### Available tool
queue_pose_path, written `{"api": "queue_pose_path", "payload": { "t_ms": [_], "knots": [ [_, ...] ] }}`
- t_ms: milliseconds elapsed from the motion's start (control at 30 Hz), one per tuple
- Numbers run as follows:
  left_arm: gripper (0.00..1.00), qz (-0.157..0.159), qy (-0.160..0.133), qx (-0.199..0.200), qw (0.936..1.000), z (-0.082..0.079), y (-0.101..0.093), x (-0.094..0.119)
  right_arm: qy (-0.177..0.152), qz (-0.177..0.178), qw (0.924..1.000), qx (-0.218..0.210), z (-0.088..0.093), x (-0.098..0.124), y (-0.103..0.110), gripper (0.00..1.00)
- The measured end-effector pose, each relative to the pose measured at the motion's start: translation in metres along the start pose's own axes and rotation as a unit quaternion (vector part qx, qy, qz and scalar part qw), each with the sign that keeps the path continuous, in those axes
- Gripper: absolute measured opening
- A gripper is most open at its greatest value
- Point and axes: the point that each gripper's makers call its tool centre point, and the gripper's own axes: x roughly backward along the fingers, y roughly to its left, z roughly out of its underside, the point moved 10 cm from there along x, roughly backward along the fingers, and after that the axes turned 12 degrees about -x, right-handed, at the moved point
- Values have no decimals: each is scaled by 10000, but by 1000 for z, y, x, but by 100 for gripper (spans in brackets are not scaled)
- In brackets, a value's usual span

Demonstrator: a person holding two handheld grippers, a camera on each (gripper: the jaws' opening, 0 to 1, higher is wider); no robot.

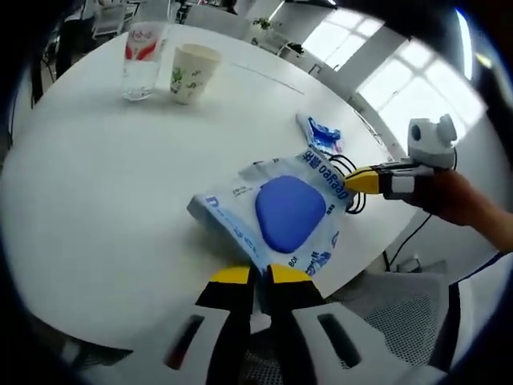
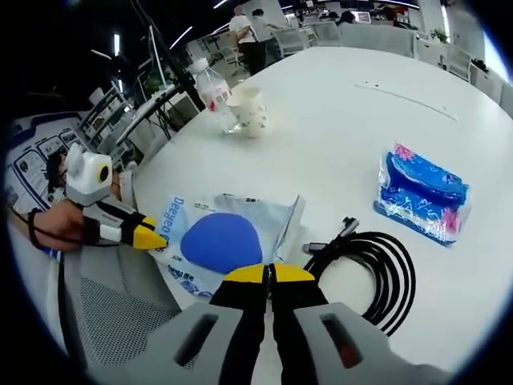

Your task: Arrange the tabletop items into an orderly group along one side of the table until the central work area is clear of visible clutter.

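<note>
A white and blue wet-wipe pack [image 1: 288, 212] with a round blue lid lies near the edge of the round white table [image 1: 96, 200]. My left gripper [image 1: 260, 277] is shut on its near edge. From the right, the right gripper [image 1: 357, 182] pinches the pack's opposite edge. In the right gripper view the pack [image 2: 220, 241] sits just ahead of my right gripper [image 2: 268, 274], which is shut on it, and the left gripper [image 2: 152, 237] holds its far side. A coiled black cable [image 2: 373, 277] lies right beside the pack.
A small blue tissue pack [image 2: 421, 192] lies past the cable. A clear water bottle [image 1: 143, 60] and a paper cup [image 1: 192, 72] stand together at the far side. Mesh chairs [image 1: 385, 305] stand under the table edge. People stand in the background.
</note>
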Motion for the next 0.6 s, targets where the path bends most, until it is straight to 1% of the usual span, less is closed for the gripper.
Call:
{"api": "queue_pose_path", "payload": {
  "t_ms": [267, 433, 467, 533, 567, 600],
  "knots": [
    [3, -11, -110, 26, 9999, -16, 3, -4, -91, -42, 9999, 89, -25, -6, -6, 0],
    [3, 33, -180, 71, 9998, -31, 7, -17, -119, -16, 9998, 160, -41, -10, -19, 0],
    [3, 66, -179, 38, 9998, -34, 6, -19, -91, 0, 9998, 166, -45, -10, -23, 0],
    [4, 273, -235, -255, 9990, -41, 4, -23, -96, 21, 9998, 173, -53, -9, -29, 0],
    [5, 396, -180, -379, 9983, -45, 2, -26, -107, 36, 9998, 181, -56, -8, -31, 0],
    [5, 432, -169, -487, 9977, -48, 1, -27, -129, 47, 9997, 201, -61, -6, -33, 0]
  ]
}}
